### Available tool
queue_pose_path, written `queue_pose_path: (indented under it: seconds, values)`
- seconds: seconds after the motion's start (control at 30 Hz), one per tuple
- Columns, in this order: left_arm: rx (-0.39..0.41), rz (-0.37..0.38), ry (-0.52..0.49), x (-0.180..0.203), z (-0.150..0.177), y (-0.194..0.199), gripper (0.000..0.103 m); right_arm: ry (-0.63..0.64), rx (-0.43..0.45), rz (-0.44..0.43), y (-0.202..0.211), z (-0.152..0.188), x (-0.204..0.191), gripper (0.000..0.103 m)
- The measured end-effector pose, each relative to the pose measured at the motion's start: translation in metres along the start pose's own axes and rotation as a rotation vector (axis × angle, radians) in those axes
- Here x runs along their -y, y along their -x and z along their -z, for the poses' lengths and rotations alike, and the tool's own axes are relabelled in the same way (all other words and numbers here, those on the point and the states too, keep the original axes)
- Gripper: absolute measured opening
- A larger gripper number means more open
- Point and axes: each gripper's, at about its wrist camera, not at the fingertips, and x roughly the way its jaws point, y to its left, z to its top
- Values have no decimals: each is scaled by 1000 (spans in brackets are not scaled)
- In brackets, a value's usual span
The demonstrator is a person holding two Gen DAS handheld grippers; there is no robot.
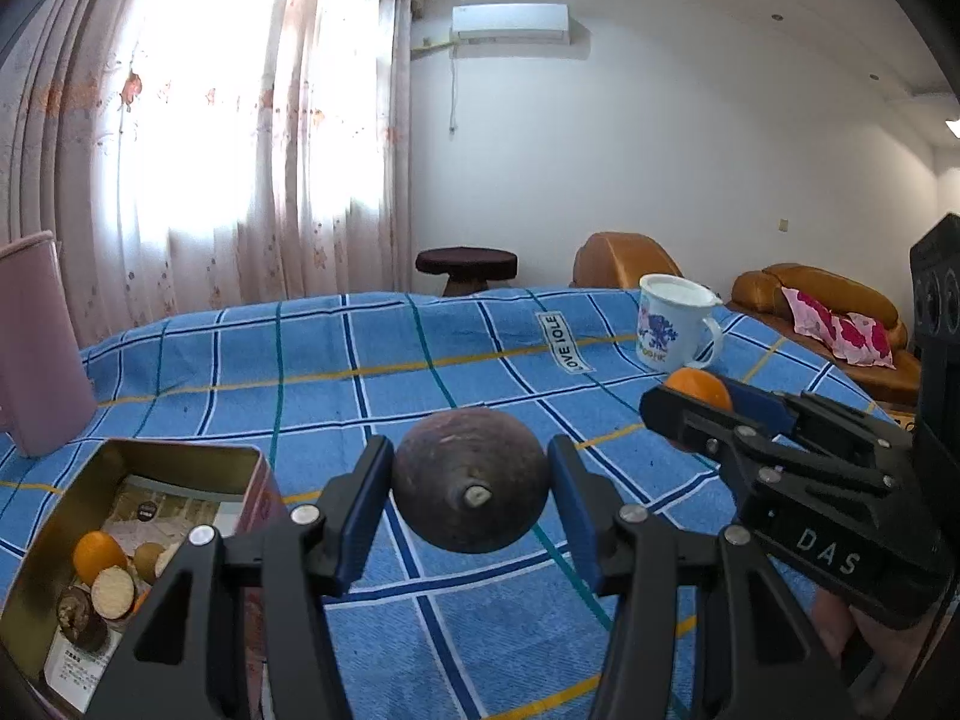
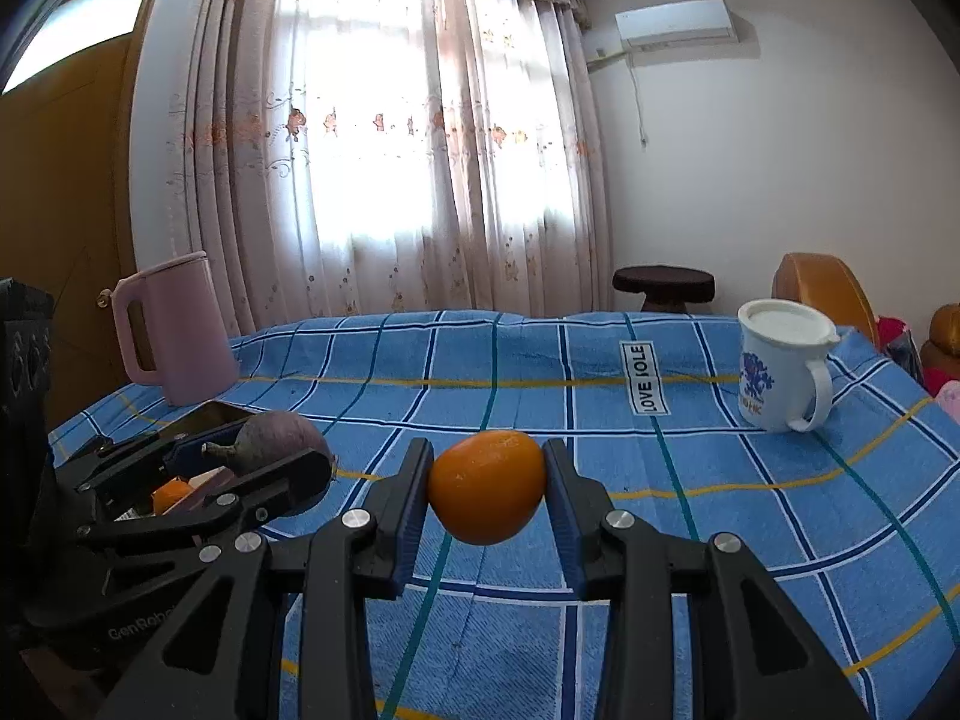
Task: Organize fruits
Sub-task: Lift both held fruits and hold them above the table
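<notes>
Gripping brown fruit (image 1: 470,480) in left claw (image 1: 470,501), orange (image 2: 487,485) in right claw (image 2: 487,501)

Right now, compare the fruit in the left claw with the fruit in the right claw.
The round dark purple-brown fruit in the left claw is dull, larger and shows a stem stub. The smooth orange egg-shaped fruit in the right claw is bright, smaller and shows no stem. Both are pinched between blue pads above the blue checked cloth.

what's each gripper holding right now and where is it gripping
Left gripper clamps the dark purple fruit across its sides, stem toward the camera. Right gripper clamps the orange fruit likewise.
</notes>
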Motion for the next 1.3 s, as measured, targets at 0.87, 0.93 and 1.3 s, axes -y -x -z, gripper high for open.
queue_pose_path:
  seconds: [0.87, 0.93, 1.3]
  values:
    - [108, -41, -12, -1, 4, 25, 55, 25, 111, -4, 27, 5, -8, 39]
    - [107, -38, -12, -1, 4, 27, 55, 21, 110, -7, 28, 4, -9, 39]
    - [90, -25, 1, -9, 6, 32, 55, 24, 95, -18, 26, 4, -20, 39]
